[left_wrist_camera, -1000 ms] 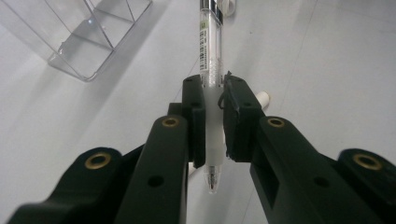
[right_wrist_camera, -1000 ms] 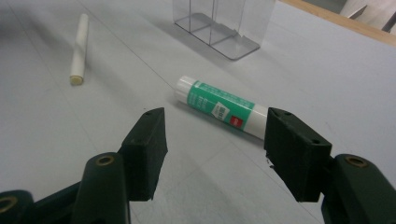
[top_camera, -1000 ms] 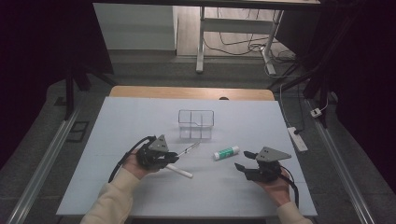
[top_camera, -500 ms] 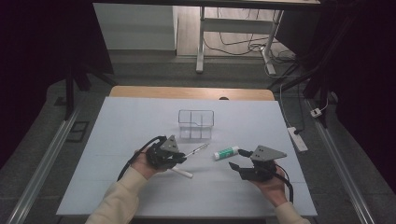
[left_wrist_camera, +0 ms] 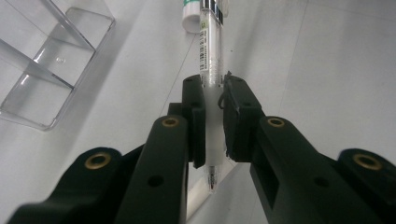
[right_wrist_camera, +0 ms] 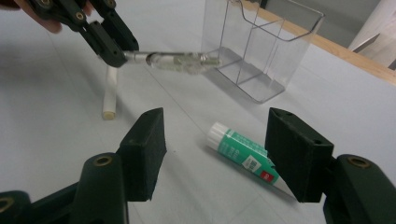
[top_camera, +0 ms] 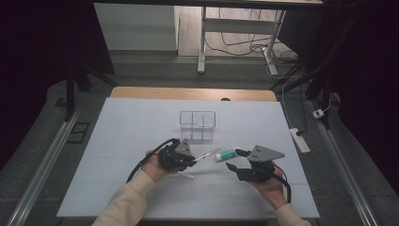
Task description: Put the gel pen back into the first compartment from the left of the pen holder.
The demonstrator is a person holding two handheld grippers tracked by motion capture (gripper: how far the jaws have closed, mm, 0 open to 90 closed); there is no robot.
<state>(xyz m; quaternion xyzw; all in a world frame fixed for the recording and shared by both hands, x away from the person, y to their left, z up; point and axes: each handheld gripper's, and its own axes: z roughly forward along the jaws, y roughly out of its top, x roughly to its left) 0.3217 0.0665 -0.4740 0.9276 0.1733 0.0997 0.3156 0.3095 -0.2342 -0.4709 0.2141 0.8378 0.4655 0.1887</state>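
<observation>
A pale blue-white table [top_camera: 117, 155] carries everything, with a person's two forearms reaching in from its near edge. Toward the middle of the table stands a clear plastic organiser box [top_camera: 197, 125], upright, with a divider inside it.

The left gripper [top_camera: 190, 161] sits in front of the box on the left, held just above the surface. Its jaws are clenched on a clear pen [left_wrist_camera: 208, 56], pinching the barrel near its writing end so that the tip pokes out behind the pads and the long barrel sticks out ahead, raised off the table and pointing toward the glue stick.

The right gripper [right_wrist_camera: 215, 151] is held on the right, its jaws released and spread wide with nothing between the pads. Just beyond them, a green and white glue stick [right_wrist_camera: 245, 151] with a white cap lies flat on the table.

A small white stick [right_wrist_camera: 110, 95] lies on the table under the left gripper.
</observation>
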